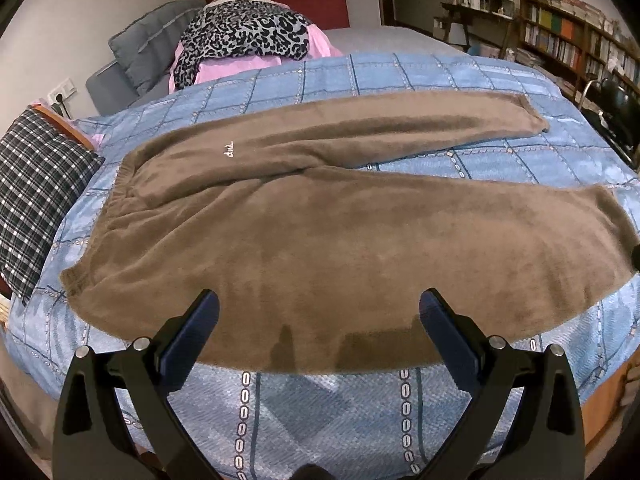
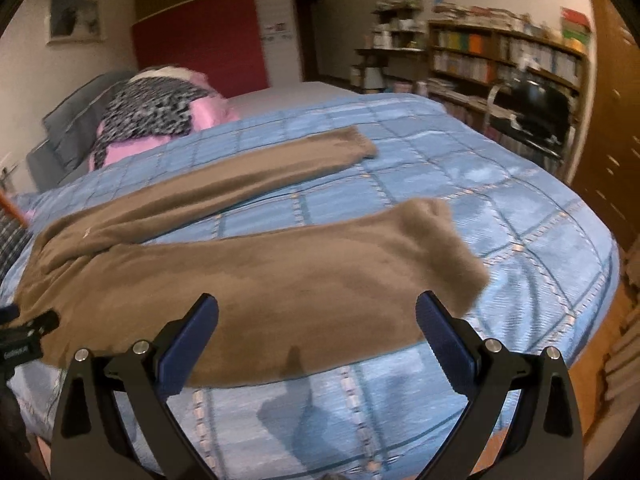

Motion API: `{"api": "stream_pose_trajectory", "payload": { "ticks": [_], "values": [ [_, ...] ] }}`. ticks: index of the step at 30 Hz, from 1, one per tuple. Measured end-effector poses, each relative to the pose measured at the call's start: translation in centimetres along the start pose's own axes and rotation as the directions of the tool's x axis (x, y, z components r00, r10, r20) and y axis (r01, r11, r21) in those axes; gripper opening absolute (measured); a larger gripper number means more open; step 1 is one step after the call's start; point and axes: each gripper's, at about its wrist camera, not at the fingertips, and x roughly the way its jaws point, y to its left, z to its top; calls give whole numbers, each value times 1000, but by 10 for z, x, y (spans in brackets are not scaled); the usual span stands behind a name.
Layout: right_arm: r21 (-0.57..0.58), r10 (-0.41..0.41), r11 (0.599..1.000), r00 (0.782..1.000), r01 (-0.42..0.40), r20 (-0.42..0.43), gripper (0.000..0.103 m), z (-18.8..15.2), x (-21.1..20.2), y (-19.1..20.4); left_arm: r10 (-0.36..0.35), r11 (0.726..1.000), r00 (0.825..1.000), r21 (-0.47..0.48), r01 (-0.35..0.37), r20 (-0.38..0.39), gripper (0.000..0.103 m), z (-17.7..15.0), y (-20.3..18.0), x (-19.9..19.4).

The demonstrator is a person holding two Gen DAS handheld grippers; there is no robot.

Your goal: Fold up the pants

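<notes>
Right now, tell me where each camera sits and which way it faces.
Left wrist: on the left hand-held gripper, open over the near pant leg, facing across the brown pants toward the waistband end.
Right wrist: on the right hand-held gripper, open over the same leg nearer its cuff; the other gripper's edge shows at its left.
Shared: pants, blue bedspread, leopard-print cloth, bookshelf.
</notes>
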Motion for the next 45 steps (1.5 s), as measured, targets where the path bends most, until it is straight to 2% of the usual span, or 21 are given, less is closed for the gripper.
{"api": "stream_pose_trajectory", "payload": {
  "ticks": [7, 12, 15, 20, 23, 26, 29, 34, 38, 42, 45],
  "values": [
    [70, -56, 996, 998, 54, 13, 98, 8, 10, -41, -7, 999, 1000, 32, 7, -8, 101, 6, -14, 7],
    [181, -80, 980, 997, 82, -18, 98, 10, 21, -82, -10, 998, 1000, 58, 11, -19, 101, 11, -28, 14],
    [206, -112, 972, 993, 116, -31, 98, 6, 28, -99, -13, 997, 999, 71, 15, -29, 101, 13, -36, 19],
    [225, -102, 968, 993, 114, -65, 98, 1, 42, -112, -15, 995, 999, 96, 19, -41, 101, 14, -48, 26],
    [236, -66, 968, 995, 81, -71, 98, 1, 51, -115, -15, 995, 999, 102, 19, -45, 101, 16, -52, 29],
    [288, 15, 958, 997, 8, -77, 98, 0, 64, -123, -9, 994, 999, 107, 15, -52, 101, 17, -56, 32],
    [324, 62, 946, 995, -34, -78, 98, 1, 75, -129, -2, 994, 998, 112, 9, -62, 101, 17, -58, 36],
    [407, 183, 901, 982, -149, -45, 98, 10, 92, -143, 5, 993, 997, 119, 4, -77, 101, 17, -63, 41],
    [418, 194, 890, 981, -184, 18, 98, 22, 91, -149, 6, 992, 996, 127, 5, -87, 101, 18, -66, 45],
    [389, 115, 908, 986, -155, 123, 98, 35, 73, -154, 8, 991, 996, 130, 4, -92, 101, 18, -69, 47],
    [385, 98, 912, 986, -143, 132, 98, 38, 70, -159, 7, 991, 995, 134, 6, -95, 101, 19, -72, 48]
  ]
}}
